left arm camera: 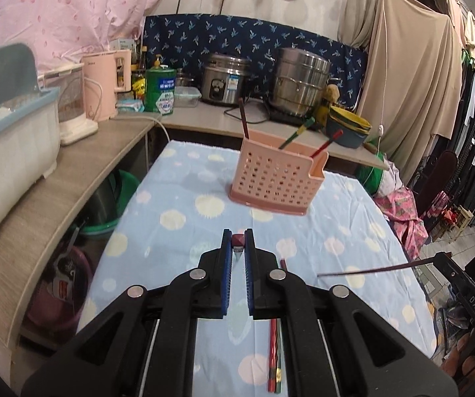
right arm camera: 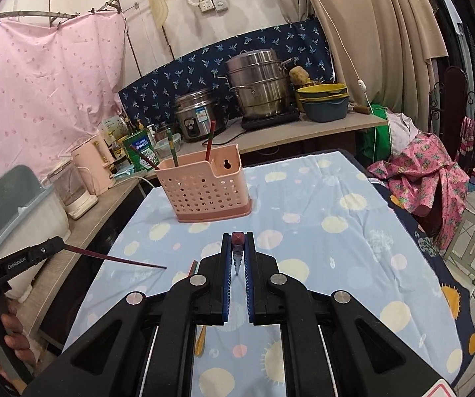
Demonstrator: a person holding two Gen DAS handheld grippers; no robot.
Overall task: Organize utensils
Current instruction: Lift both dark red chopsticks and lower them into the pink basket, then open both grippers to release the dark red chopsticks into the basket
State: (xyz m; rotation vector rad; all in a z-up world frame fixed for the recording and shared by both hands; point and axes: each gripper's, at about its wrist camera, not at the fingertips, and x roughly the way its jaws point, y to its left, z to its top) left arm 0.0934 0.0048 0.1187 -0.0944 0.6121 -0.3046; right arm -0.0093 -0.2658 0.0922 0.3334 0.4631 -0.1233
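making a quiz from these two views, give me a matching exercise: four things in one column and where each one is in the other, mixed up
Things
1. pink holder
2. steel steamer pot
3. chopstick in the left gripper
4. pair of red and green chopsticks

Places
A. on the counter at the back
B. lying flat on the blue cloth
C. standing on the blue cloth
D. clamped between two blue pads

Pairs: 1-C, 2-A, 3-D, 4-B
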